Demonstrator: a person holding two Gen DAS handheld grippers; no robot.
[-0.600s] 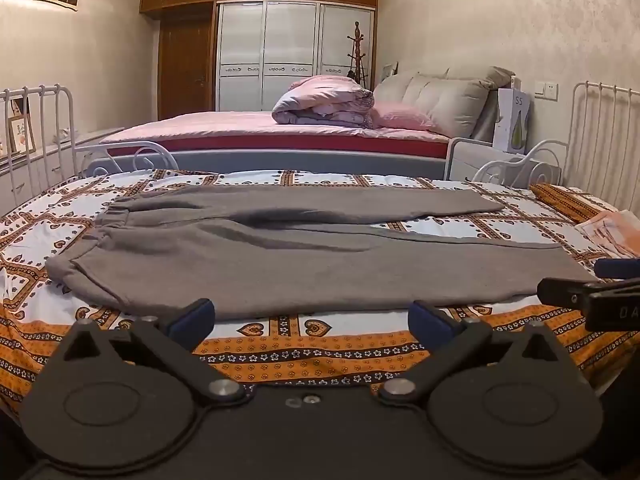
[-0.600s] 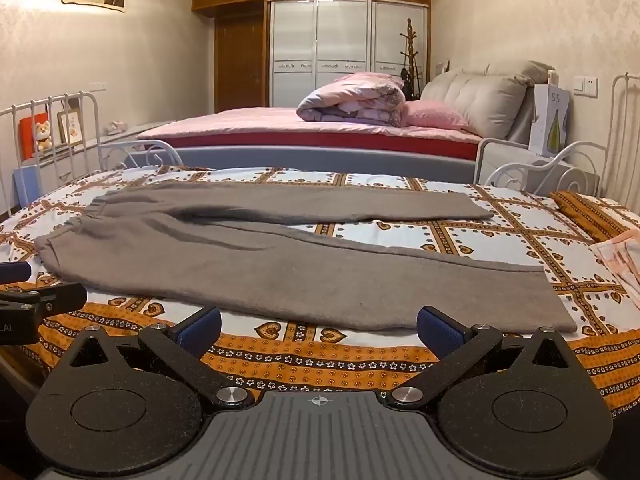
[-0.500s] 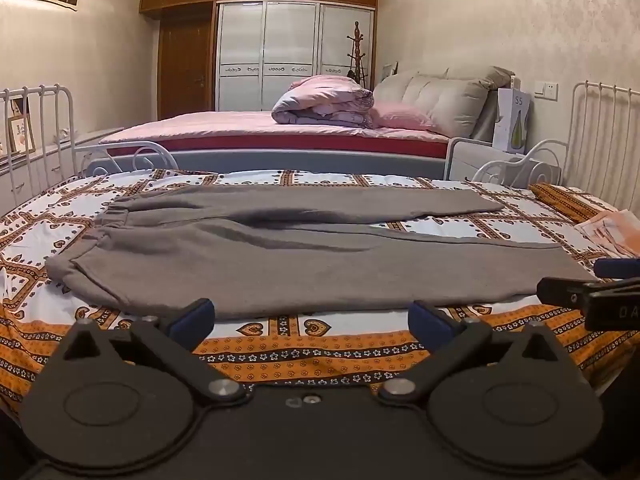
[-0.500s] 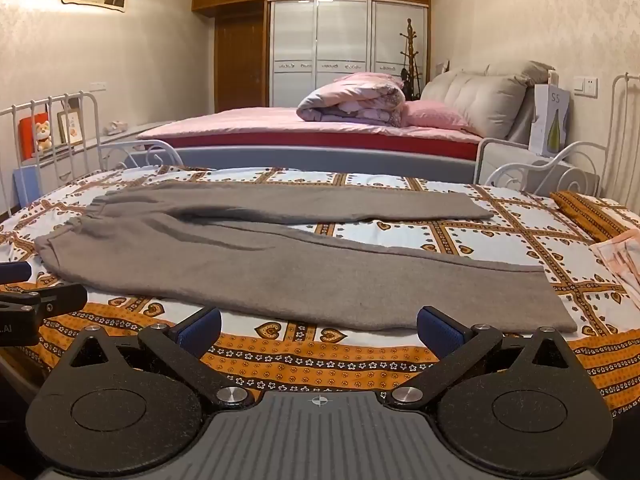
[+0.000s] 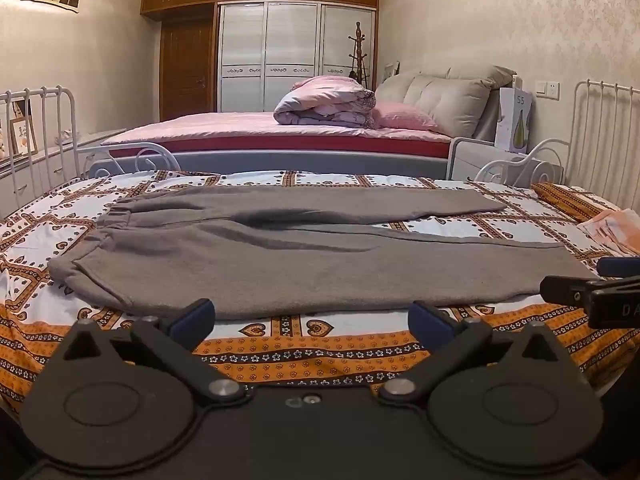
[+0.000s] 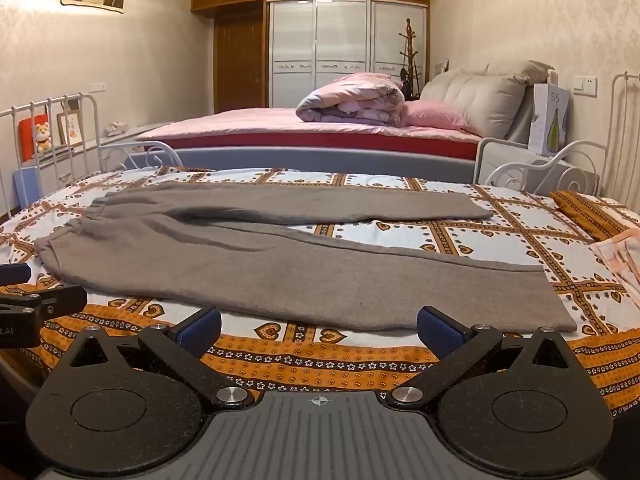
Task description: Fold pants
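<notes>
Nearest, left gripper (image 5: pixel 311 316): jaws wide apart, holding nothing, blue pads (image 5: pixel 193 315) hanging just short of the near edge of the pants.
Right gripper (image 6: pixel 319 328): likewise spread and empty, its tips level with the bedspread's orange border; its side also shows at the right edge of the left wrist view.
Bedspread (image 5: pixel 312 354): orange, white and brown heart pattern, covering the near daybed.
Grey pants (image 5: pixel 304 264): flat and unfolded on the bedspread, waistband to the left, cuffs to the right; near leg by the front edge, far leg angled away, the two apart at the cuffs.
Peach cloth (image 6: pixel 620 256): at the right edge, beside the near cuff.
White metal rails (image 6: pixel 52 120): at both ends of the daybed.
Pink bed (image 6: pixel 304 128): beyond, carrying a rolled quilt (image 6: pixel 352 102) and a pink pillow (image 6: pixel 434 116).
Wardrobe (image 5: pixel 296 52): white doors on the far wall.
</notes>
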